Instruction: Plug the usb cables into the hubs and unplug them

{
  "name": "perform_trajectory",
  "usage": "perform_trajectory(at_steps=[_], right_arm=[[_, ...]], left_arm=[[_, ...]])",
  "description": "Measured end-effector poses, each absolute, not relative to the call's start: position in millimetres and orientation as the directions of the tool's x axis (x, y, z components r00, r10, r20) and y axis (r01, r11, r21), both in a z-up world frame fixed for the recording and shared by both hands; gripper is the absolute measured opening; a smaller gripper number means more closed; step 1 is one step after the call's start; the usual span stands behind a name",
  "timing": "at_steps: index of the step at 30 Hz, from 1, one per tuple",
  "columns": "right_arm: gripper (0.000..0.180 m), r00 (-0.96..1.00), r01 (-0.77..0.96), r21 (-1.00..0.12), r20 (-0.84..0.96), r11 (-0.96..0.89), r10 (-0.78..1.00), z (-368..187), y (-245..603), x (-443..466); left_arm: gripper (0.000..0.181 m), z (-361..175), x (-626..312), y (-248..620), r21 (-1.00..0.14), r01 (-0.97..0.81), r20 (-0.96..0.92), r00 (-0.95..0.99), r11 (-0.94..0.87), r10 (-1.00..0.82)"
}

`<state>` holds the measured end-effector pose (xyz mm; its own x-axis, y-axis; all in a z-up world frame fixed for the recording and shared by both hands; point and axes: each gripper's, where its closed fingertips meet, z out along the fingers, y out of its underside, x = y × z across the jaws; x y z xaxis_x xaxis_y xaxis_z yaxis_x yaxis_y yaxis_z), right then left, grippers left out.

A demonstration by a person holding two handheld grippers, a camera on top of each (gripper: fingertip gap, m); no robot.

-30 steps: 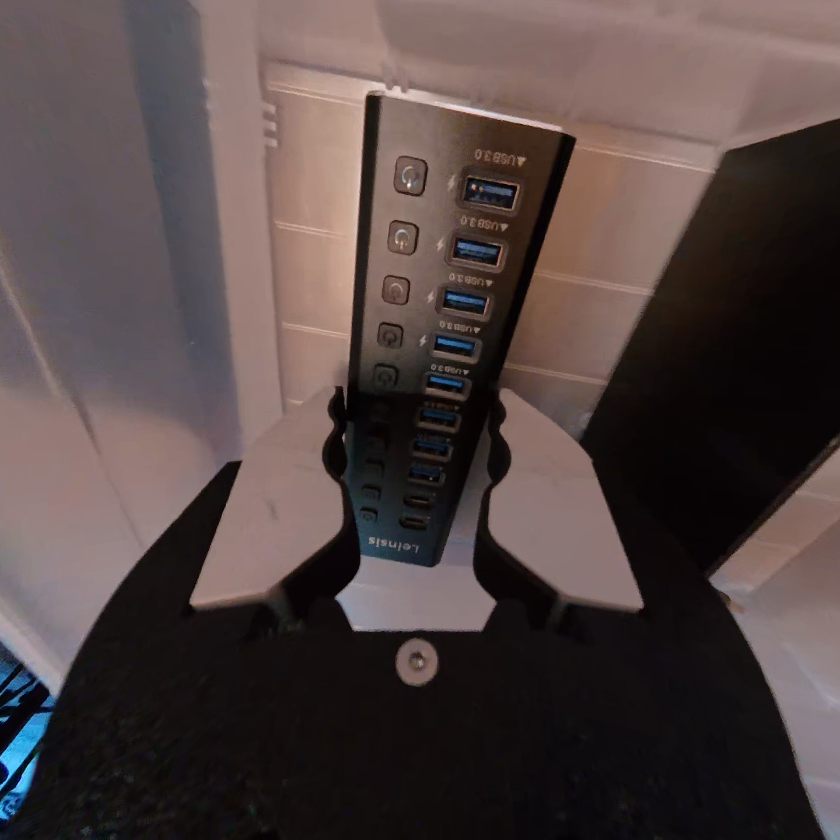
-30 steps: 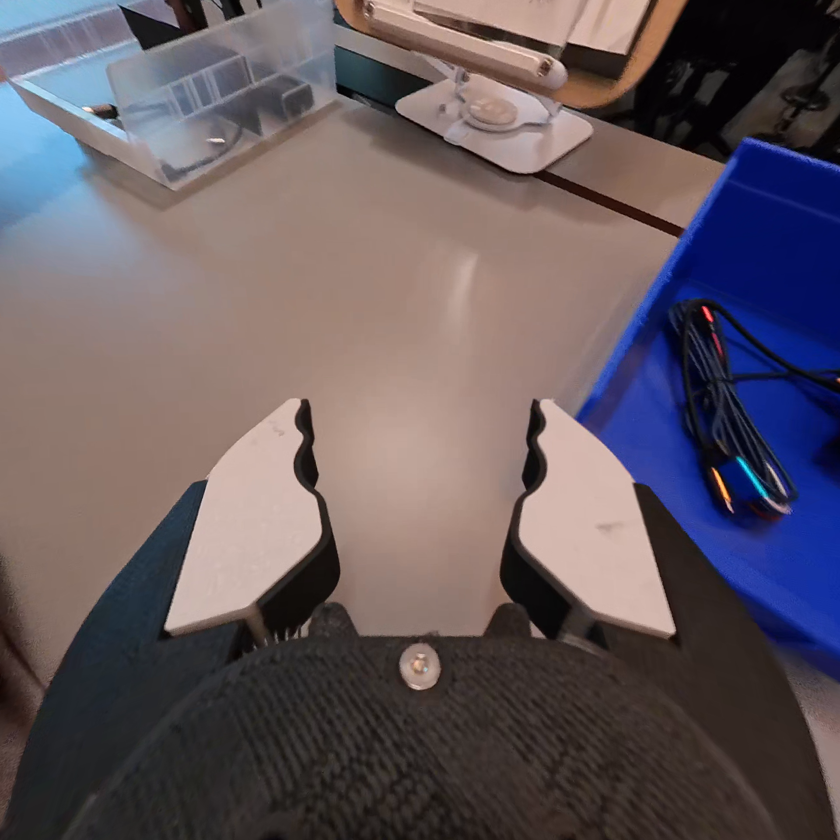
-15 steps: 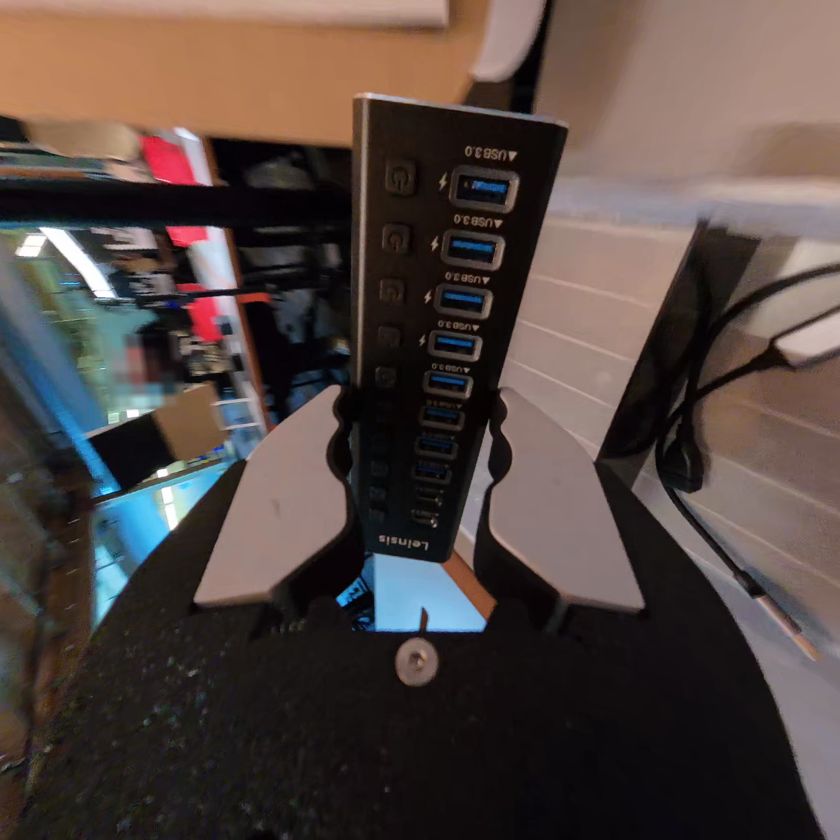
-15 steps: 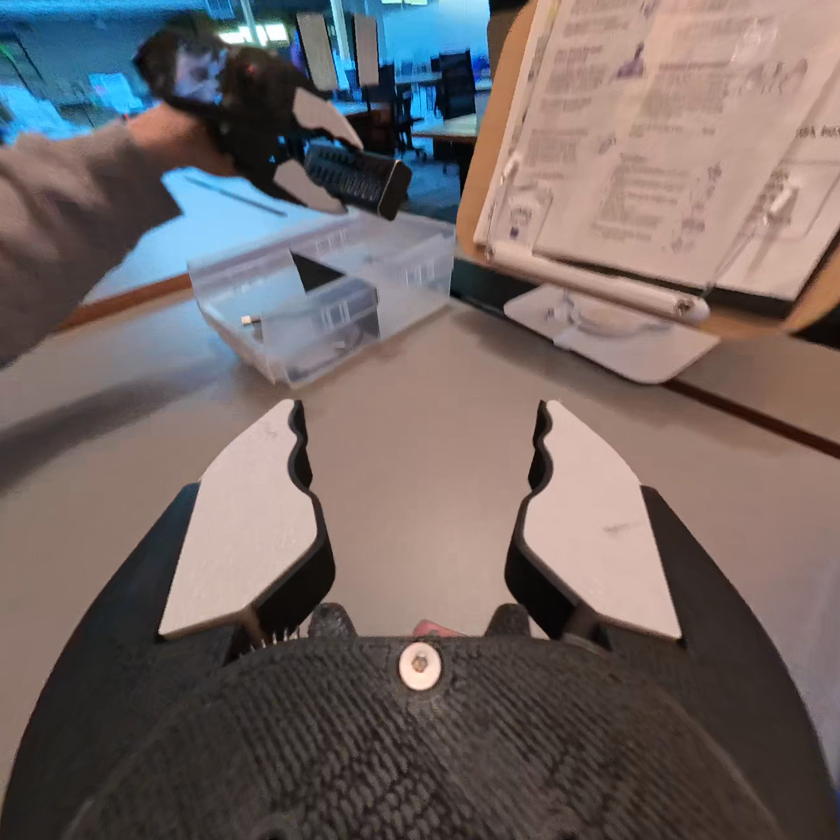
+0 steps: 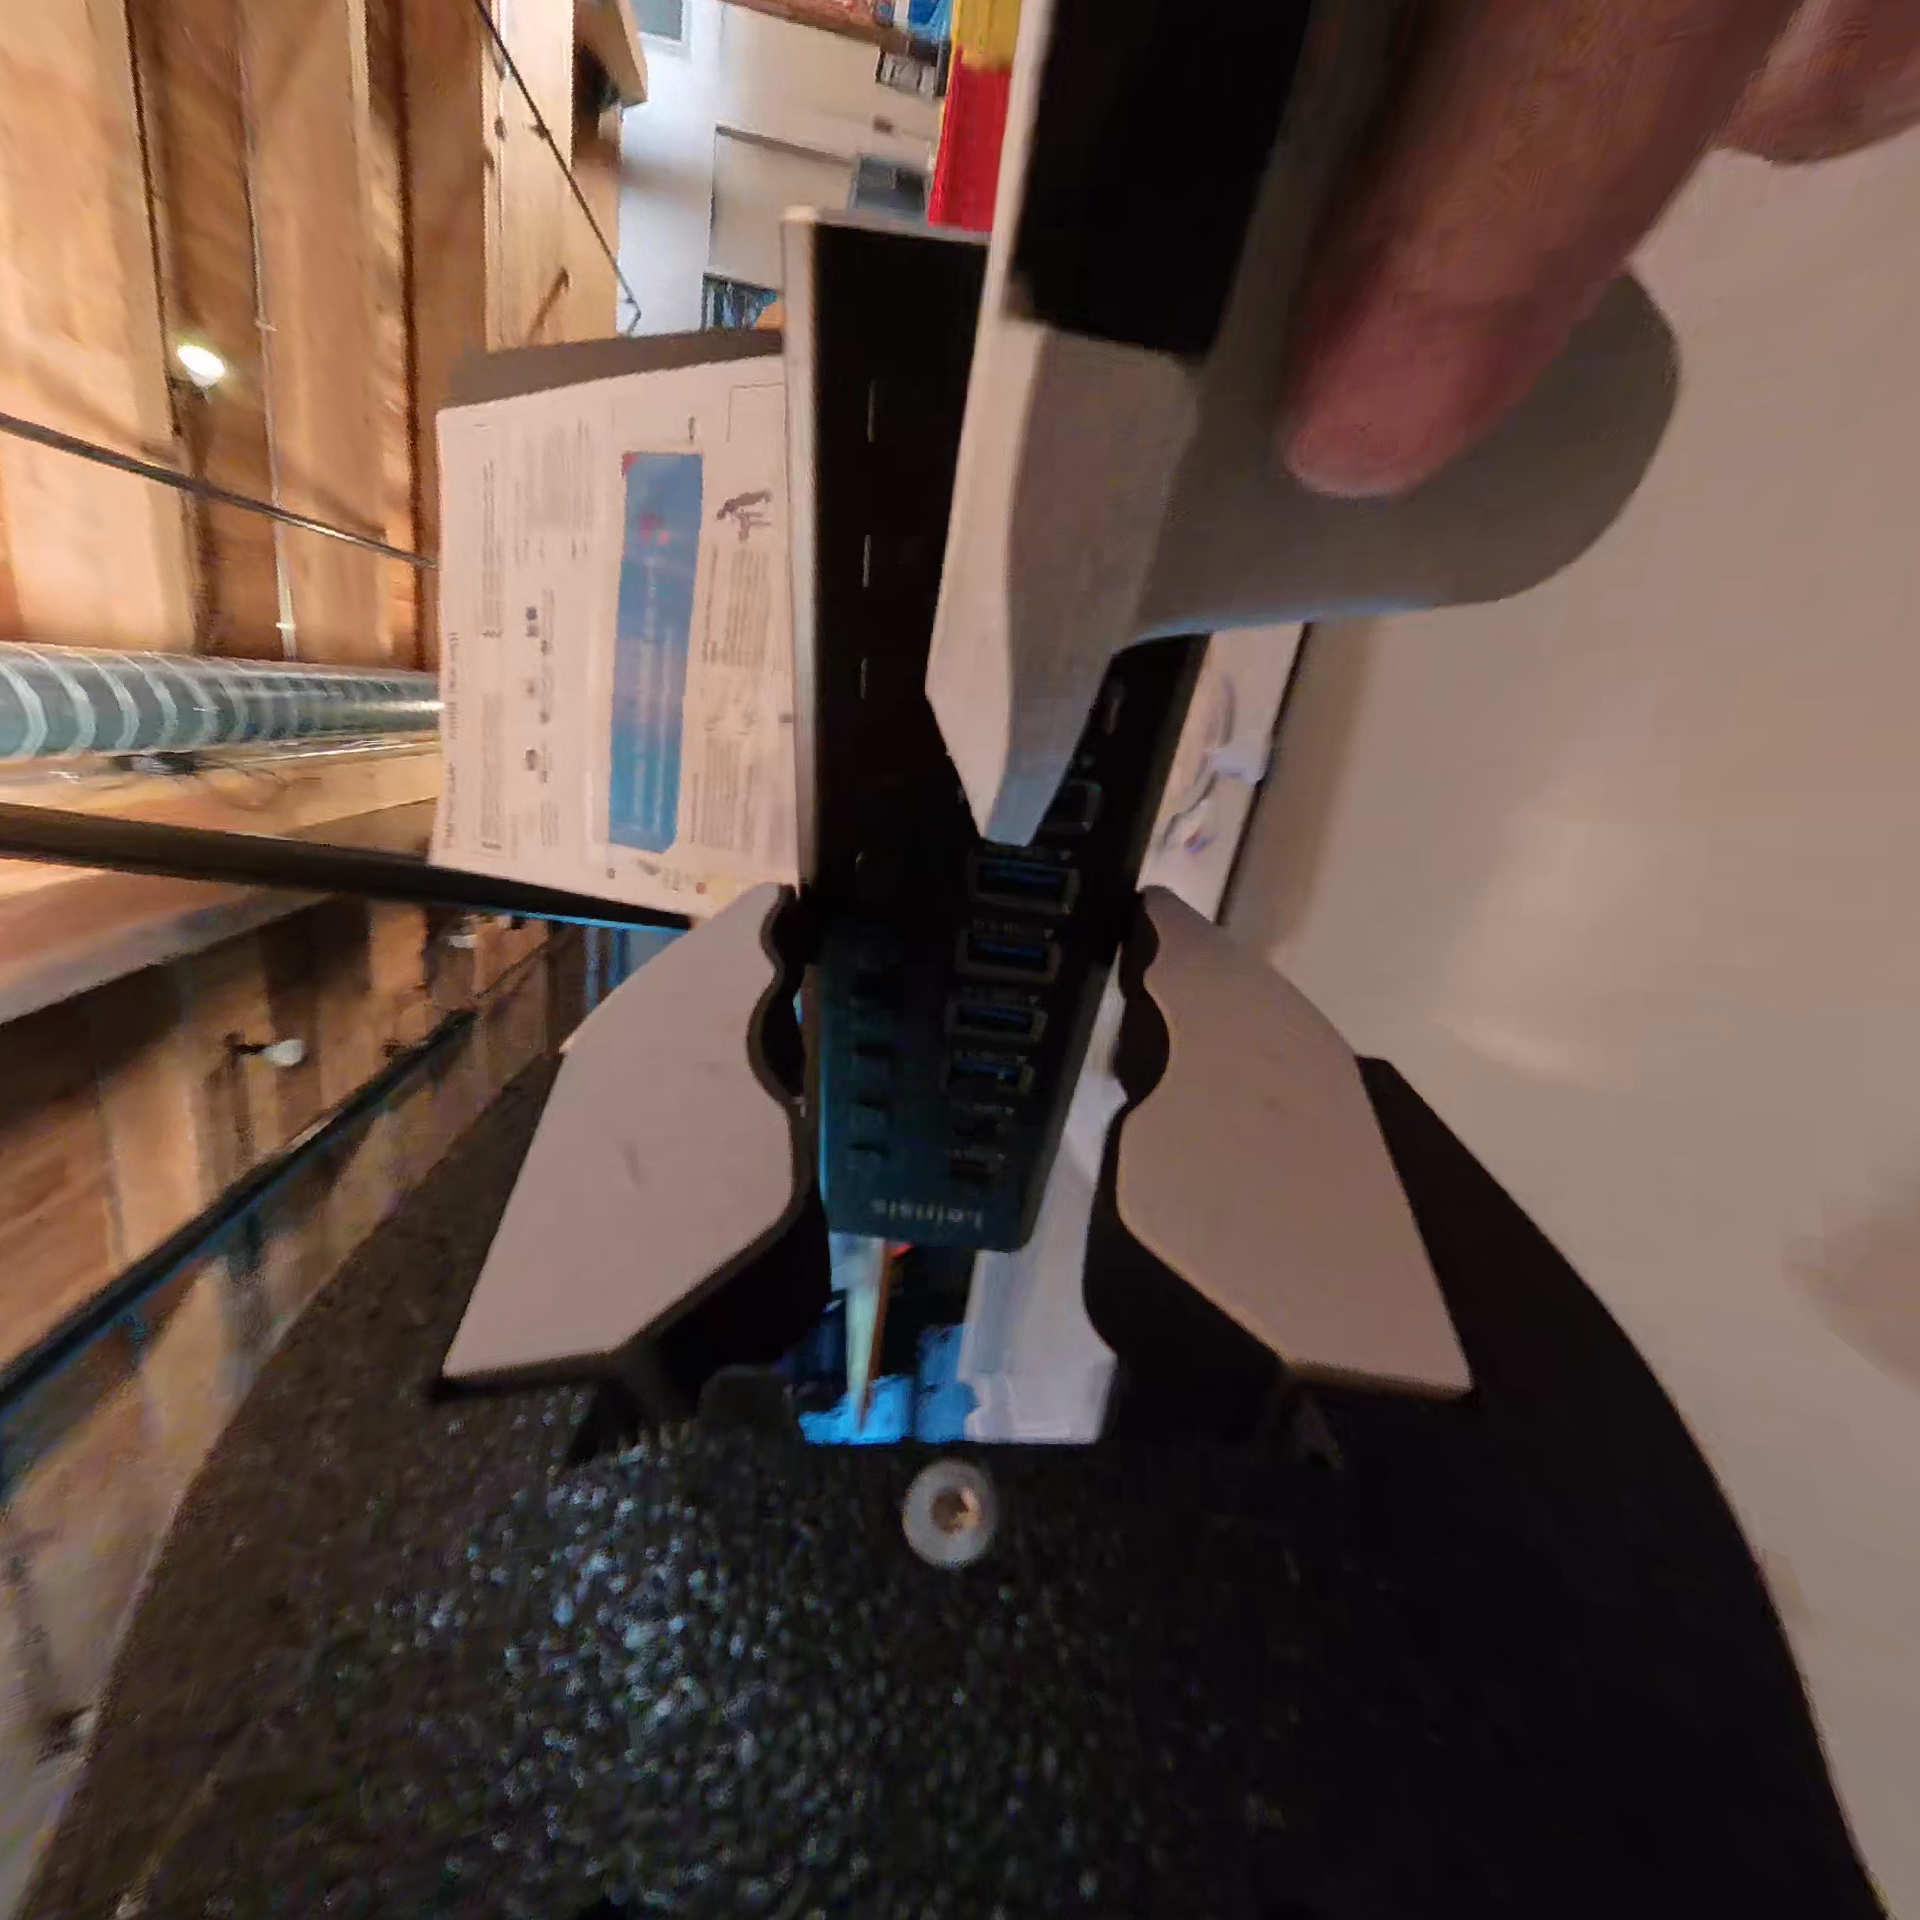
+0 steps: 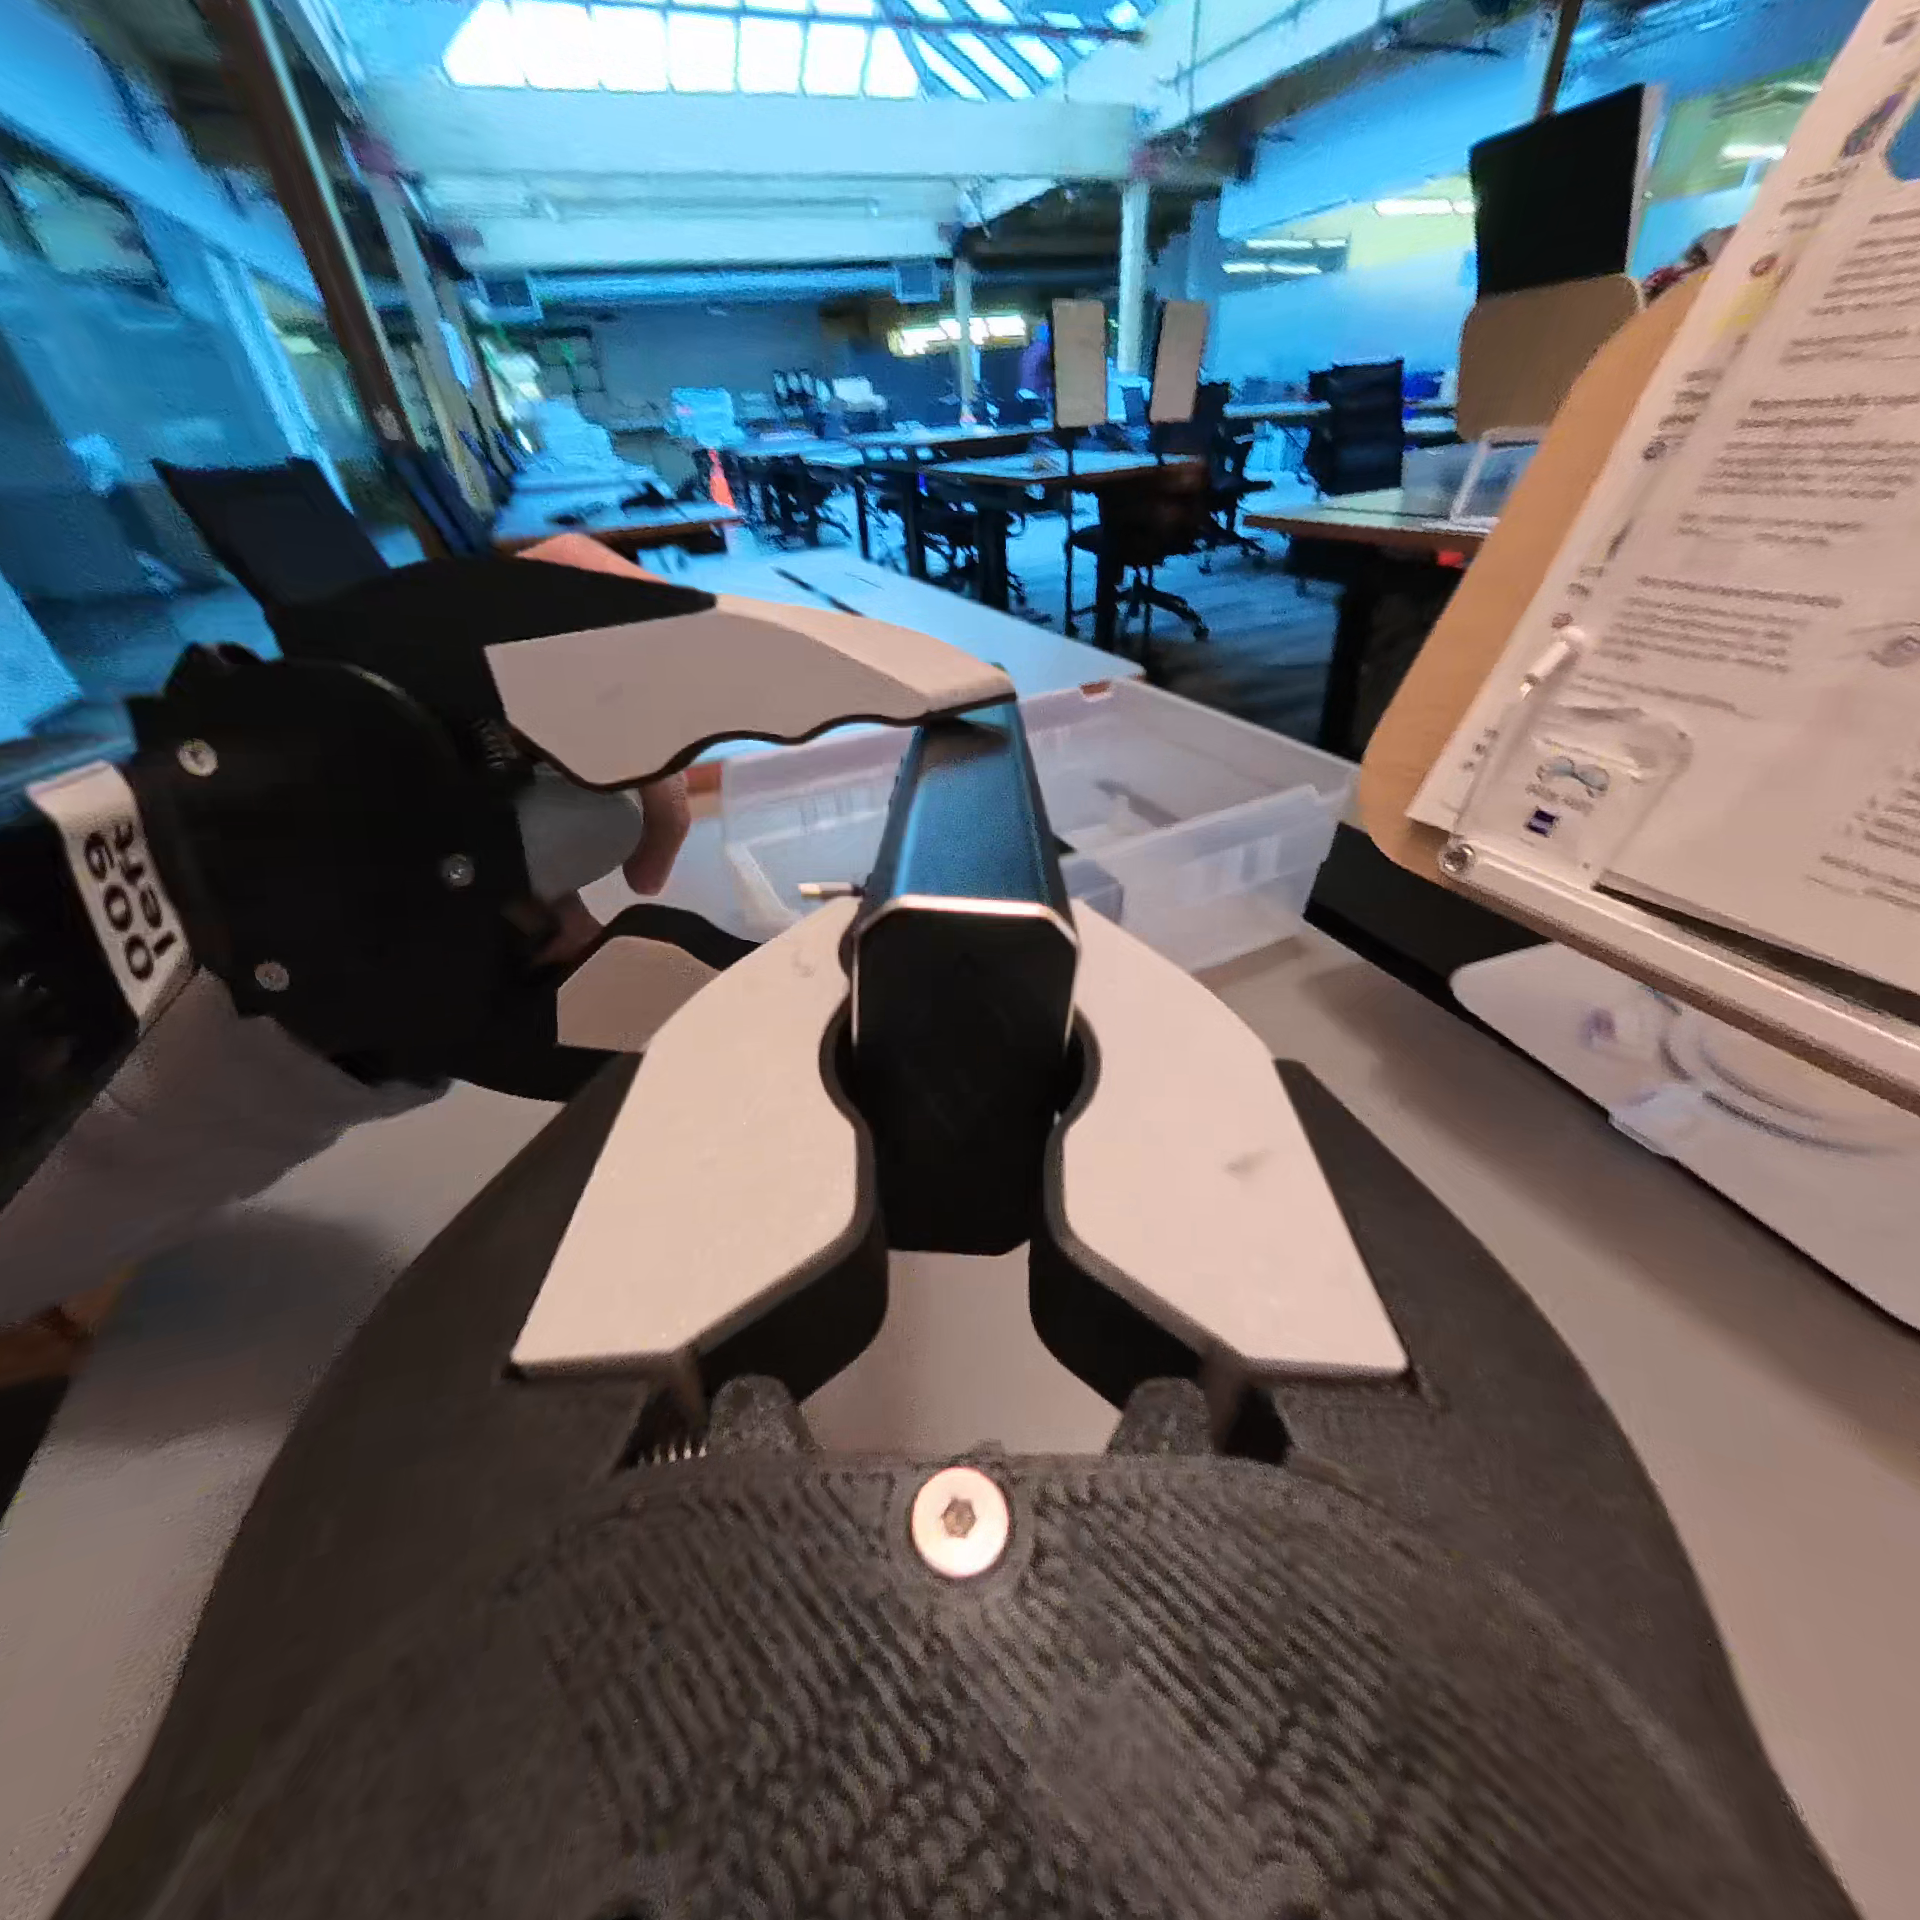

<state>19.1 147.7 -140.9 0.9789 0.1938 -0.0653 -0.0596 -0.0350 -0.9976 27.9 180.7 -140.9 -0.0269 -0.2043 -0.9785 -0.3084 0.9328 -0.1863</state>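
While both the left gripper (image 5: 961, 1049) and right gripper (image 6: 961, 1049) pinch opposite ends of the hub (image 6: 961, 831), uneven pulling could twist it loose.

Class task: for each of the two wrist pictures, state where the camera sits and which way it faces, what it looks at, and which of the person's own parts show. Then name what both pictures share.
Left wrist view: on the left gripper, looking along its fingers at the black hub they clamp; a finger shows top right.
Right wrist view: on the right gripper, facing the hub's end and a clear box; fingers behind the other gripper show.
Shared: hub, both grippers, the paper stand.
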Motion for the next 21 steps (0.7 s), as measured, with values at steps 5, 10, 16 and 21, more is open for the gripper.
perform_trajectory(at_steps=[5, 10, 16, 21], right_arm=[[0.030, 0.988, 0.033, -0.999, 0.032, 0.000, 0.153, -139.5, 118.9, 23.1], [0.031, 0.973, 0.228, -0.974, 0.228, 0.004, 0.046, -118.0, 94.9, 39.7], [0.031, 0.913, 0.406, -0.913, 0.404, 0.045, -0.049, -109.1, 75.3, 24.0], [0.030, 0.862, 0.500, -0.866, 0.500, -0.026, -0.077, -137.9, 64.8, 11.1]], left_arm=[[0.064, -158.2, 36.1, 149.1, -0.460, -0.152, -0.887, 0.027, 0.875, -0.461], [0.092, -154.4, 29.9, 141.8, -0.953, -0.030, -0.302, 0.089, 0.300, -0.949], [0.100, -161.5, 29.9, 87.7, -0.448, -0.194, 0.837, -0.435, -0.873, -0.333], [0.085, -144.6, 31.2, 91.0, -0.180, -0.291, 0.825, -0.565, -0.940, 0.016]])
